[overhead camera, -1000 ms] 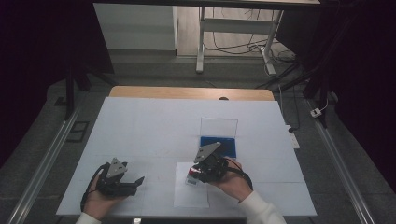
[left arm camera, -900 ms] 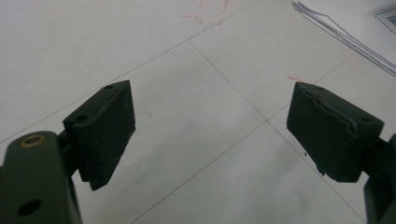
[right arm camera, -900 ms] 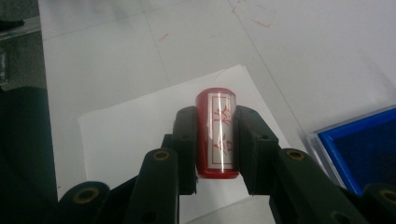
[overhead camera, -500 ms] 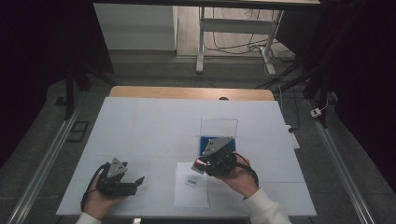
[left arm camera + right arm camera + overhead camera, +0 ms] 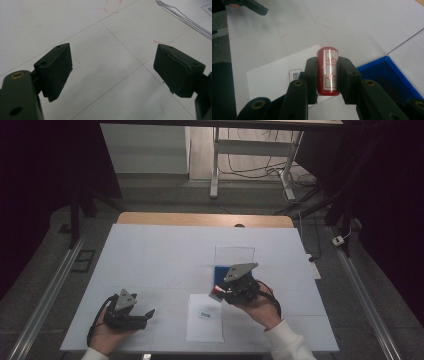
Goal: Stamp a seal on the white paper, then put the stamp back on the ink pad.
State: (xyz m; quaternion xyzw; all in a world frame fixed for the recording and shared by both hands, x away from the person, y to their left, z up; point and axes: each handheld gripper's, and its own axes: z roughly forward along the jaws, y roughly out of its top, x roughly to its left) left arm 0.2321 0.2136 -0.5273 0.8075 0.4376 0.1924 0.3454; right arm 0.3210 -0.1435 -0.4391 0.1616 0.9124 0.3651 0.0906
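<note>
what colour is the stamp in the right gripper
Red, with a white label bearing red characters; the stamp shows best in the right gripper view.

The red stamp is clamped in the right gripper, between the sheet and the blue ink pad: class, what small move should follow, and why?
Probably carry the red stamp sideways to above the blue ink pad and lower it. The right gripper holds it firmly, and the paper sheet has no red mark that I can see.

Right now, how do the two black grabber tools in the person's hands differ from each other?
The right gripper is shut on a red stamp, while the left gripper stands wide open with nothing between its jaws. In the high view the right gripper is beside the blue ink pad, above the edge of the paper sheet; the left gripper lies low at the table's near left. Both have black jaws.
</note>
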